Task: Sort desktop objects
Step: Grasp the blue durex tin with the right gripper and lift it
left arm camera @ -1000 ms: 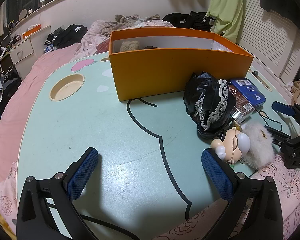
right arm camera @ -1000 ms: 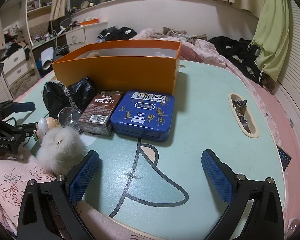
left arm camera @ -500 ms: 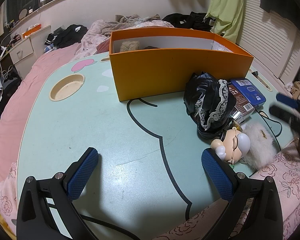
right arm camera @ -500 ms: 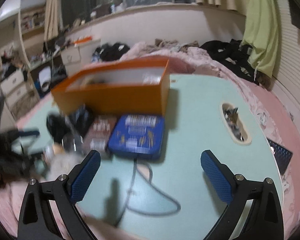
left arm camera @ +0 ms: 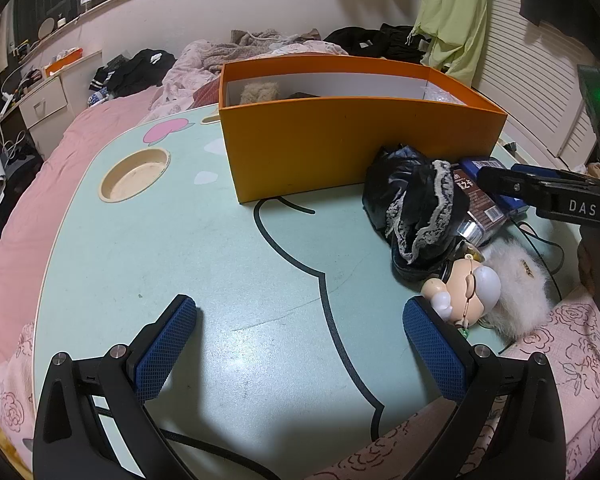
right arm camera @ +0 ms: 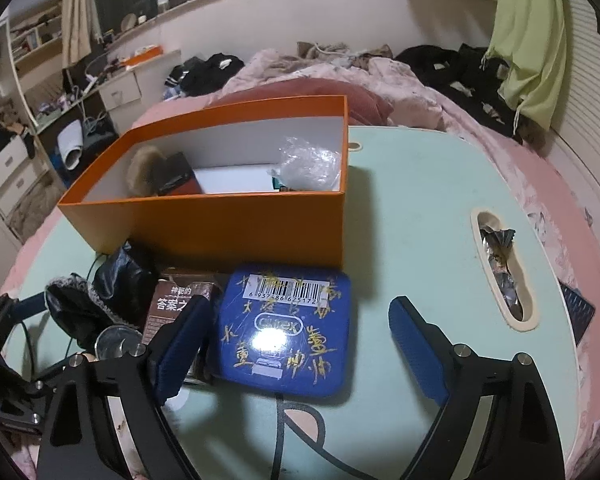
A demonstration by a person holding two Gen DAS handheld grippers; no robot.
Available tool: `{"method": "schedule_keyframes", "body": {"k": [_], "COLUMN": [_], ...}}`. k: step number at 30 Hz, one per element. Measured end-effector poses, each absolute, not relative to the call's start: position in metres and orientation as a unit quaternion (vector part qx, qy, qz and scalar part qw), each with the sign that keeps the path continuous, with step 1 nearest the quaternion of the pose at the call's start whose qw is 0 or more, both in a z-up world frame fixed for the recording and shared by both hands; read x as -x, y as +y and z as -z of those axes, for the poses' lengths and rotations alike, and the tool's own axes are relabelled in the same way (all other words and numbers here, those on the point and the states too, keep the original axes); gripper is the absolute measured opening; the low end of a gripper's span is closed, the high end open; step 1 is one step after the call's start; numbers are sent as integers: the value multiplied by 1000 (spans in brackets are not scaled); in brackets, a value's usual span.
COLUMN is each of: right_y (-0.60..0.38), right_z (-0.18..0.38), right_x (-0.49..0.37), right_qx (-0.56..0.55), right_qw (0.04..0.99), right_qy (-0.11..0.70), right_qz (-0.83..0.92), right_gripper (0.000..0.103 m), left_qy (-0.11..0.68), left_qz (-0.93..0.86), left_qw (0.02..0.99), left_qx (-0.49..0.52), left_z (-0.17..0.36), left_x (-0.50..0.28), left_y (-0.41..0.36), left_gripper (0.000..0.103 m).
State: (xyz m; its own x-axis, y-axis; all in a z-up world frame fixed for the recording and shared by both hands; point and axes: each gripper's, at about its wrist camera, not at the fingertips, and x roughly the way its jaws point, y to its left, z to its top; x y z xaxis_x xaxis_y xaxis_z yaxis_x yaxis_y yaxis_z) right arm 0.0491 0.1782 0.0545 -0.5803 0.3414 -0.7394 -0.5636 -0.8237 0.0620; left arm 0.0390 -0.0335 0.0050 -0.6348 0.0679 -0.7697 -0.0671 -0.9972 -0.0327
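The open orange cardboard box [right arm camera: 236,216] is taken as the landmark on the mint-green desk [left arm camera: 180,264]. Its contents are only partly seen: a tan furry item [right arm camera: 142,170], a dark boxy item [right arm camera: 176,174] and a crumpled clear plastic bag [right arm camera: 310,164] show above the front wall, and what lies beneath them is hidden. In front of the box, the dark blue rectangular tin with a barcode label [right arm camera: 286,332] is seen whole from the right wrist, but from the left wrist it is largely covered by the right gripper [left arm camera: 540,192]. The brown card box with white lettering [right arm camera: 176,304], just beside the tin, is partly hidden behind the left blue pad [right arm camera: 180,344]. The black lace-trimmed fabric bundle [left arm camera: 416,204], the small big-headed doll figure [left arm camera: 466,284] and the white fluffy pouch [left arm camera: 520,284] are clustered in front of the box's right end; a round shiny item [right arm camera: 116,340] among them cannot be identified.

The right gripper [right arm camera: 296,344] is held low over the tin, jaws wide apart, one pad on each side of it and not touching it. The left gripper [left arm camera: 300,344] is held over bare desk in front of the box, jaws wide apart and empty.

Compared with one second earlier, the right gripper has been brought forward and higher, so that the box interior is now visible; the left gripper has not moved.
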Motion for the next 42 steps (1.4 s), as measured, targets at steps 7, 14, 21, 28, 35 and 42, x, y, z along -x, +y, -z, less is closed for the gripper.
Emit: {"method": "schedule_keyframes", "body": {"k": [7,14,21,28,35,42], "right_y": [172,151,163,168,150,182], "right_z": [-55,-59,-52,-50,-54,-54], "right_x": [-46,-30,-28,-41,-37,-62], "right_qx": [377,389,400,379,380,338], "right_qw": [253,279,232,238,267,266], "right_qy": [133,62,114,149,84,182], "right_qz": [-881,-876,-879,-882,-882,-884], "right_gripper": [88,88,89,89,88,64], "left_qy": [-1,-1,0,-1,0,0], "left_qz": [-904,-904,-904,-904,-904,-904], "left_qw": [38,38,38,38,38,38], "left_qx": [426,425,425,425,425,425], "left_z": [-5,-5,-4,-5,-4,-5], "left_x": [-39,-40,-40,-41,-42,-42], "left_y": [-34,-34,-34,-35,-35,-35], "left_gripper": [103,103,103,103,103,103]}}
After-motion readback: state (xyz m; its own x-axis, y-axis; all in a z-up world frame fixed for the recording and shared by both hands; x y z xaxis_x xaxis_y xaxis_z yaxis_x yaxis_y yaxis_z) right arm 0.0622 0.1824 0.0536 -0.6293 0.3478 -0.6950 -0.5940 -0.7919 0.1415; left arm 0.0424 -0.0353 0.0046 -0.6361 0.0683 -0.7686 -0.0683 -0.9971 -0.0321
